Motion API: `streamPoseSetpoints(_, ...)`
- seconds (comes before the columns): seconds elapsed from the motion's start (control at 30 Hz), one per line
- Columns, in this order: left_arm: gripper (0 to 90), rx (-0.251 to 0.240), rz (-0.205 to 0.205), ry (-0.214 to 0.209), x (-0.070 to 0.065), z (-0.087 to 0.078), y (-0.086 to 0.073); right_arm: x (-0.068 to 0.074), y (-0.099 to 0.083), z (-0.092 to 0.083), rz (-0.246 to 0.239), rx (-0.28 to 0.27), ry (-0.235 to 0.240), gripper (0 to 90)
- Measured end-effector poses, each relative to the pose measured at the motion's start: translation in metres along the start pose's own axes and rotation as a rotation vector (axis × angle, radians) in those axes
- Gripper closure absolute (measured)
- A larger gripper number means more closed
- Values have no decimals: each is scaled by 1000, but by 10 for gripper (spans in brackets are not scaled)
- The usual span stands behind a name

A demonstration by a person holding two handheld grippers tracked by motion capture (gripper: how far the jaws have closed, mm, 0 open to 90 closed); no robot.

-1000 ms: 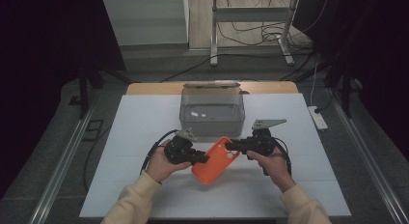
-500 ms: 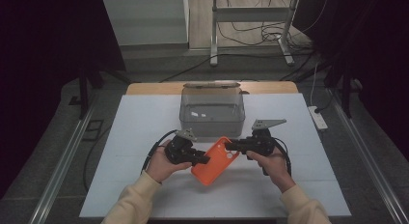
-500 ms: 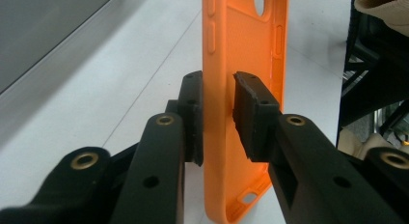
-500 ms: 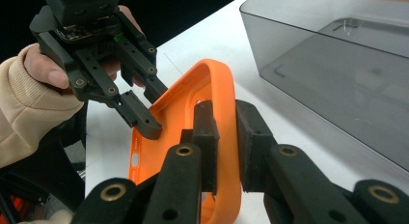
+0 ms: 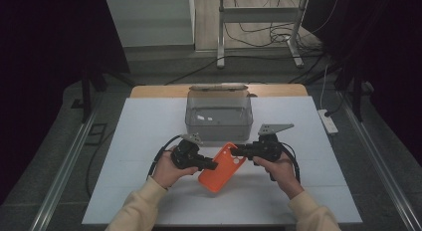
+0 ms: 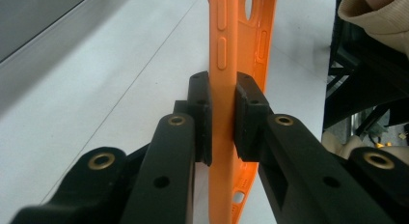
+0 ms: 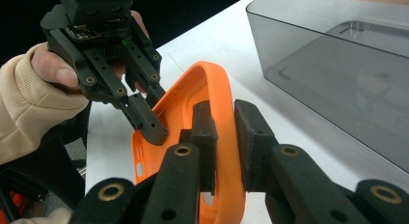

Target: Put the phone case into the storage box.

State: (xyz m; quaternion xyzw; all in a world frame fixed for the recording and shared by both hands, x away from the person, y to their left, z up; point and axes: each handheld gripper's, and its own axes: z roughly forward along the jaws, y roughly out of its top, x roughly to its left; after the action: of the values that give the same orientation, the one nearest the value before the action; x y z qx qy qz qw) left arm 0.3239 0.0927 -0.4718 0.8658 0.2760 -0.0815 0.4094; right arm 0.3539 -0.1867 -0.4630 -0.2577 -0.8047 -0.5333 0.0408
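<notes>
An orange phone case (image 5: pixel 222 167) hangs tilted above the white table (image 5: pixel 144 136), held at both ends. My left gripper (image 5: pixel 213 166) is shut on its lower left rim; in the left gripper view both pads (image 6: pixel 200 118) press on the case's side edge (image 6: pixel 223 55). Its jaws have just been closing a little further with the case between them. My right gripper (image 5: pixel 237 150) is shut on the upper right end, where the curved rim (image 7: pixel 212 84) runs between its pads (image 7: pixel 202 132). The left gripper (image 7: pixel 155 115) shows there too, clamped on the far rim.
A smoky clear plastic box (image 5: pixel 219 116) stands just behind the case with its lid folded back; its wall (image 7: pixel 337 64) is close to my right gripper. A white power strip (image 5: pixel 328 122) lies at the table's right edge. Sleeved forearms come in from the bottom.
</notes>
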Motion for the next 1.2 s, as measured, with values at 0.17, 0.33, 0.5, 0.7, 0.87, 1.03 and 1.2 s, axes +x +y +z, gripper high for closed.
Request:
streamPoseSetpoints(0.17,799,-5,-11,-3,0,-1,0,0,0,0,-3,-4,-4,782)
streamPoseSetpoints(0.33,801,-20,-13,15,0,-3,0,-1,0,-2,1,-24,-10,681)
streamPoseSetpoints(0.5,801,-44,-18,37,1,-8,-1,-3,1,-7,16,-62,-51,444)
streamPoseSetpoints(0.7,801,-74,-25,62,4,-15,-3,-4,-1,-11,38,-87,-64,332)
streamPoseSetpoints(0.87,800,-99,-27,70,4,-20,-4,-6,-5,-11,55,-90,-65,281)
streamPoseSetpoints(1.03,800,-123,-28,79,4,-23,-4,-7,-8,-11,64,-91,-66,265)
streamPoseSetpoints(1.2,800,-140,-27,79,4,-25,-5,-7,-12,-10,73,-85,-58,261)
